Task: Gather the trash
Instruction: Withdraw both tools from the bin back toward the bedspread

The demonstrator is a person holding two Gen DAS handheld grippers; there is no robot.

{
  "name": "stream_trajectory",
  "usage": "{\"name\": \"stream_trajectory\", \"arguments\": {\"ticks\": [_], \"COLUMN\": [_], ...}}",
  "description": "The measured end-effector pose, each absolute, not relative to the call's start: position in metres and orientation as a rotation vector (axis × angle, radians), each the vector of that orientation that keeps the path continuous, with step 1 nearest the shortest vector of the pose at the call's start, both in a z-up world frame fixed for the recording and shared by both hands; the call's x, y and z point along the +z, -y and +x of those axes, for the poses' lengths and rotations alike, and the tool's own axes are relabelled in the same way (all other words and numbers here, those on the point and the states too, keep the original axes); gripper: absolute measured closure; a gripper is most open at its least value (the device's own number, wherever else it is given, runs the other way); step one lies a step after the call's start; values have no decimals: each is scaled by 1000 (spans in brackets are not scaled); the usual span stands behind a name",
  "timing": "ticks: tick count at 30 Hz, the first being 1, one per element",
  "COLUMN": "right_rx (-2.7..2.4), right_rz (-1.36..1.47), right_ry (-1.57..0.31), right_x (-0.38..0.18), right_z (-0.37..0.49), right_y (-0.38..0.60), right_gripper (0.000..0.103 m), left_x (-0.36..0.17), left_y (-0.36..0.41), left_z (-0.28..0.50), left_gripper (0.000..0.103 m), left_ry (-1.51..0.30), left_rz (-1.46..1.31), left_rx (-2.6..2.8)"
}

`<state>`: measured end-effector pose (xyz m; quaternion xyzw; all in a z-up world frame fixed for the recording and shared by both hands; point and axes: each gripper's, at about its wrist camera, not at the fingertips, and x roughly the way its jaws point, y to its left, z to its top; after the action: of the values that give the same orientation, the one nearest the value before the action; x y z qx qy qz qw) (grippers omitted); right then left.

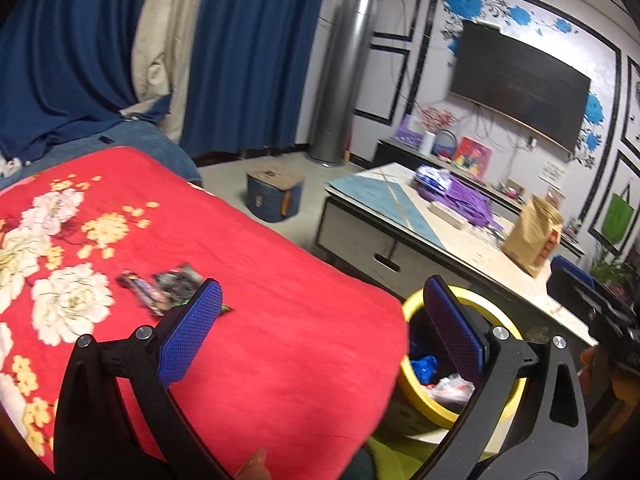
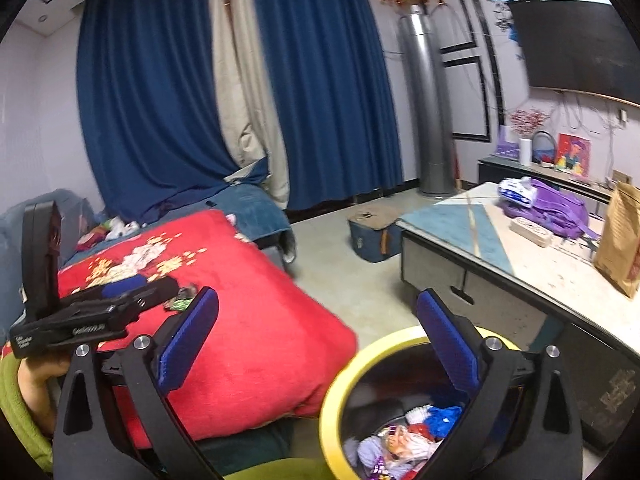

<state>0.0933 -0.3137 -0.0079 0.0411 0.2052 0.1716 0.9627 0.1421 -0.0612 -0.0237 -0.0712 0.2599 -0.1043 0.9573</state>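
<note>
The left gripper (image 1: 326,334) is seen spread wide with nothing between its blue pads, held over the edge of a red flowered blanket (image 1: 256,288). The right gripper (image 2: 318,340) is likewise spread and empty above a yellow-rimmed bin (image 2: 332,384), where crumpled trash (image 2: 400,444) is partly hidden by a finger. Dark wrappers (image 1: 168,288) are left on the blanket, blurred and partly covered by the left pad. The bin's base is cut off.
</note>
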Motion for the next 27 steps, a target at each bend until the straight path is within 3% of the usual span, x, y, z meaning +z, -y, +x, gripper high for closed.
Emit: {"name": "stream_trajectory", "arguments": {"ticks": [27], "right_rx": [590], "right_rz": [-65], "right_ry": [-530], "right_x": [-46], "right_z": [147], "right_y": [164], "right_gripper": [6], "left_x": [-30], "left_y": [-64], "left_z": [154], "left_gripper": [11], "left_ry": [-513], "left_rz": [-326], "left_rx": [59]}}
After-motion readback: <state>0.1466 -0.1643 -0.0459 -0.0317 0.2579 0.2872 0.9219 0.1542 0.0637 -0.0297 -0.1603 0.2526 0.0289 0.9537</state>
